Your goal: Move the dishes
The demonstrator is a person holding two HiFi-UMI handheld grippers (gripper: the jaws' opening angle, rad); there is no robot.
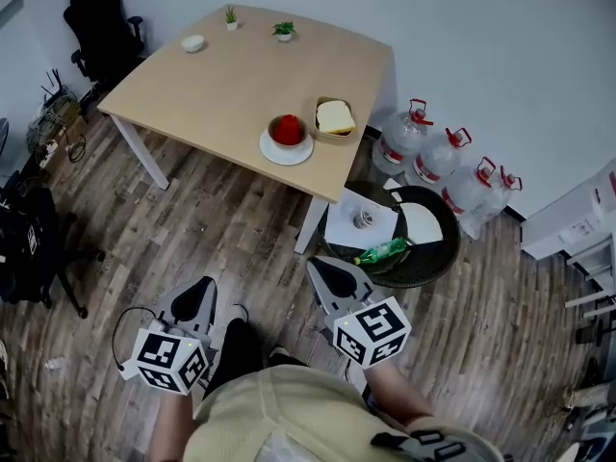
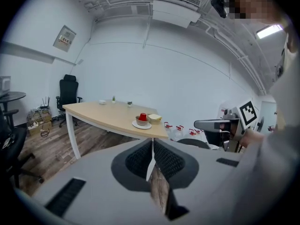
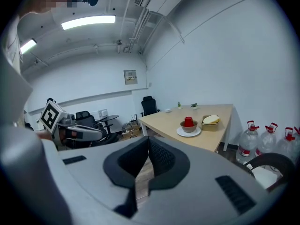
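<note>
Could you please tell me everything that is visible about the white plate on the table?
The white plate is round, shallow and smooth, perhaps ceramic. It lies flat on the light wooden table, near the corner beside the water bottles. A brown bowl with a red cup in it stands on its middle, leaving only the rim bare. A tan dish sits just beside it.

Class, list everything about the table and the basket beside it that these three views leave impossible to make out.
- Bowl contents: the red cup sits in it and covers them in every view.
- Pale item in the tan tray: too small in every view to identify.
- Small white item at the far edge of the table: too small.
- Basket bottom: in the head view, white sheets cover it.
</note>
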